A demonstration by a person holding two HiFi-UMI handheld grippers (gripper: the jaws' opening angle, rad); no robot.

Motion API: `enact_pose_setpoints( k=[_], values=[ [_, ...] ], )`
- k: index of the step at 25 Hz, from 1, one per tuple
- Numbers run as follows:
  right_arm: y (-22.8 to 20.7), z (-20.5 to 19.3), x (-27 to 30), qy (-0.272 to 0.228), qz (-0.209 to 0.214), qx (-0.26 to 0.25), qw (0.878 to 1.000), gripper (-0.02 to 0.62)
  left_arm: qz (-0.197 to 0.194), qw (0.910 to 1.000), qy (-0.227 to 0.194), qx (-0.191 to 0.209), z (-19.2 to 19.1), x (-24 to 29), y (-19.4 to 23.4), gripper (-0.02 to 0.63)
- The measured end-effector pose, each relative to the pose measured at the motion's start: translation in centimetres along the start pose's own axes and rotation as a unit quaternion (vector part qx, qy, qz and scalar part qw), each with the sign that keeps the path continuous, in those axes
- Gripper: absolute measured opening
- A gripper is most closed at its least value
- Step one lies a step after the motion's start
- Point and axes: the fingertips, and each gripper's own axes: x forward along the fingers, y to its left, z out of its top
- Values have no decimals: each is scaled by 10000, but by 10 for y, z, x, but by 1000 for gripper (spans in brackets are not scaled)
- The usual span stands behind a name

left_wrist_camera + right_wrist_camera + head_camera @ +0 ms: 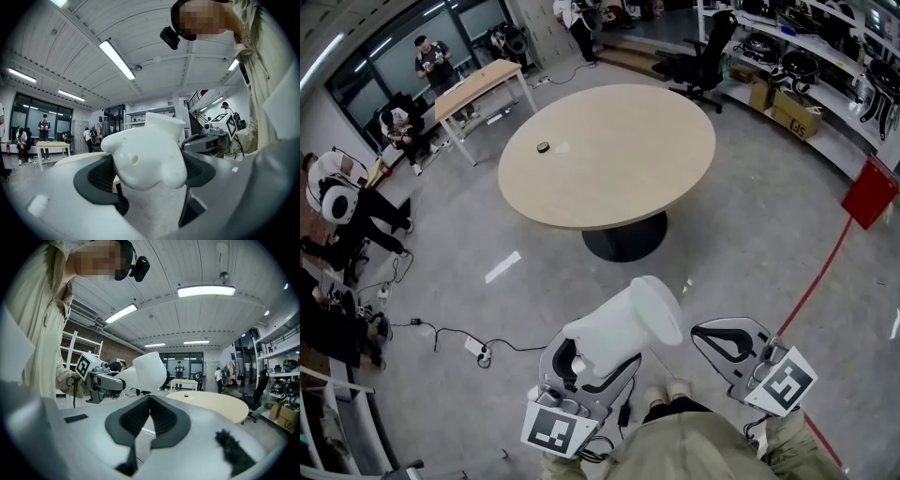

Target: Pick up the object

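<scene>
A white, rounded plastic object with a wide flared end (628, 323) is clamped between the jaws of my left gripper (600, 364), low in the head view and well above the floor. In the left gripper view the white object (146, 154) fills the space between the dark pads (96, 178), which press on both its sides. My right gripper (724, 343) hangs beside it to the right, jaws shut with nothing between them. Its pads (136, 418) meet in the right gripper view, where the white object (147, 370) shows to the left.
A round beige table (609, 155) on a black pedestal stands ahead, with a small dark ring (543, 147) near its left side. A black office chair (703, 56) and shelves stand beyond. People and a rectangular table (483, 84) are at the left. Cables and a power strip (478, 352) lie on the floor.
</scene>
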Motion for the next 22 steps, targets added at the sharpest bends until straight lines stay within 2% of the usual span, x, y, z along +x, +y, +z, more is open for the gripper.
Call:
enact_pose_setpoints(
  k=[7,15,22],
  values=[
    [-27,8,-13,-84,64,-31,9999,2,94,9999,-10,-64,10,26,-11,414],
    [-27,13,-17,-125,56,-111,9998,2,141,9998,-136,22,20,26,-10,414],
    [-28,12,-15,-170,45,-125,9998,2,113,9999,-49,17,15,27,-10,414]
  ],
)
